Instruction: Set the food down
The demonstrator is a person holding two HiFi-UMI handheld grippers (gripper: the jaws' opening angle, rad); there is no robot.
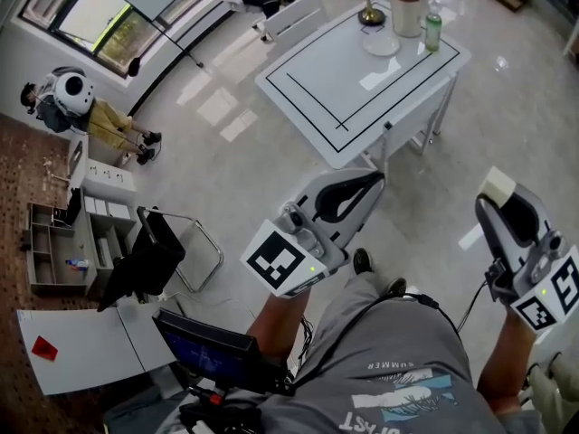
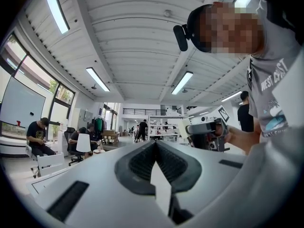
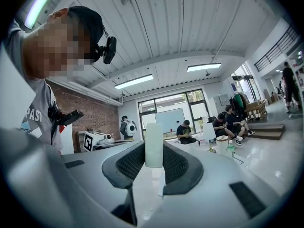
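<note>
The food (image 3: 154, 144), a pale block, stands upright between the tips of the right tongs (image 1: 503, 204), which clamp it with the jaws set fairly wide. The left tongs (image 2: 156, 148) are closed tip to tip on nothing. The white table (image 1: 353, 89) lies ahead of both tongs, well apart. Since only the jaw tips pinch the block, a jolt or a slackened squeeze short of the table would likely drop it to the floor, and squeezing harder might crush it.

Left tongs (image 2: 156, 145) closed and empty, right tongs (image 1: 499, 199) gripping a pale block (image 3: 154, 144), both held level.
</note>
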